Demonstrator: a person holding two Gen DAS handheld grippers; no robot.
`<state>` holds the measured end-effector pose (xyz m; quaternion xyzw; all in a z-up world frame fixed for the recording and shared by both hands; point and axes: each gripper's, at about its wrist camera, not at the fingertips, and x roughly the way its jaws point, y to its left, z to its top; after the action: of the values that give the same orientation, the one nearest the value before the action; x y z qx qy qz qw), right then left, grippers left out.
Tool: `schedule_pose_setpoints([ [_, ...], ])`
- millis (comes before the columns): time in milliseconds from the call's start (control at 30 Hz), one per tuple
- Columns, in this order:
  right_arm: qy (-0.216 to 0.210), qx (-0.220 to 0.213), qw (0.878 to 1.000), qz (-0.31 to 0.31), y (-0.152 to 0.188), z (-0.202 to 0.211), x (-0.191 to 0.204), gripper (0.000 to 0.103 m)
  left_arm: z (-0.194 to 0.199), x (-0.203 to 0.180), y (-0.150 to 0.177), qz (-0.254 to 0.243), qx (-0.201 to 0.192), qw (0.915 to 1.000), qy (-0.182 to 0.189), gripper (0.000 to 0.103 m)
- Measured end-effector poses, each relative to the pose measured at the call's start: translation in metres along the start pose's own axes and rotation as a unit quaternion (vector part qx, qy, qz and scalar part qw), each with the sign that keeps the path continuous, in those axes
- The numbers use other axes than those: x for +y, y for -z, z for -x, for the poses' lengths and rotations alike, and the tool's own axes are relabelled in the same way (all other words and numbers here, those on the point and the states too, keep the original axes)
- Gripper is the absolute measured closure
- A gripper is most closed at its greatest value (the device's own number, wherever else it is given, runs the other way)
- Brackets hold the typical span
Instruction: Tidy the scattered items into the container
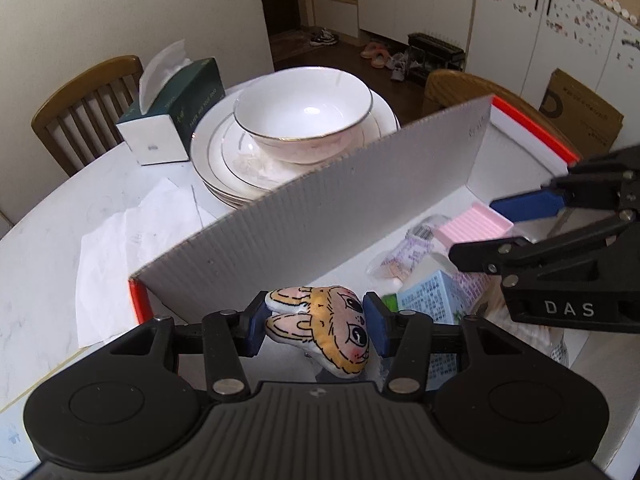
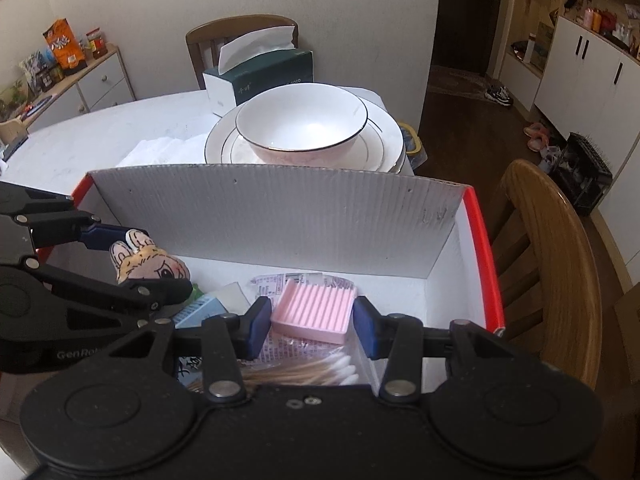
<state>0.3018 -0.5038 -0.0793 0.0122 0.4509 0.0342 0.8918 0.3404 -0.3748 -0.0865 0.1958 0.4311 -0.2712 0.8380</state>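
Reading "DAS" on right gripper (image 1: 476, 236).

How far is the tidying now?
Done: the pink soap dish, cotton swabs and packets lie in the box. In hand: the left gripper holds the plush toy over the box; the right gripper is open. Left: release the toy.

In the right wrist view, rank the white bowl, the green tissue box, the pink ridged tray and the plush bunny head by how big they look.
1. White bowl with dark rim
2. Green and white tissue box, partly hidden behind the bowl
3. Pink ridged tray, though it lies nearer the camera
4. Plush bunny head, pinched in the left claw
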Motion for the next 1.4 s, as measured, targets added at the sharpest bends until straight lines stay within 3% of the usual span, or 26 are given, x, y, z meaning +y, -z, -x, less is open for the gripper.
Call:
schedule_pose_setpoints([
  [300, 0.003, 0.003, 1.000, -0.005, -0.002, -0.004, -0.002, 0.059, -0.001, -0.004, 0.002, -0.011, 0.005, 0.9999, 0.002, 0.049],
  [467, 0.002, -0.001, 1.000, -0.009, -0.002, -0.001, -0.004, 0.052, 0.002, -0.005, 0.003, -0.015, 0.003, 0.9999, 0.005, 0.046],
  [667, -0.008, -0.006, 1.000, -0.014, -0.001, 0.007, -0.007, 0.051, 0.009, -0.004, 0.005, -0.010, -0.012, 0.9999, 0.007, 0.034],
  [900, -0.023, -0.019, 1.000, -0.006, 0.004, 0.025, -0.007, 0.042, 0.019, 0.004, 0.009, 0.008, -0.022, 0.9996, 0.018, 0.034],
  [1400, -0.043, -0.052, 0.998, 0.015, 0.017, 0.068, 0.004, 0.038, 0.067, 0.004, 0.024, 0.033, -0.071, 0.9964, 0.030, 0.034],
])
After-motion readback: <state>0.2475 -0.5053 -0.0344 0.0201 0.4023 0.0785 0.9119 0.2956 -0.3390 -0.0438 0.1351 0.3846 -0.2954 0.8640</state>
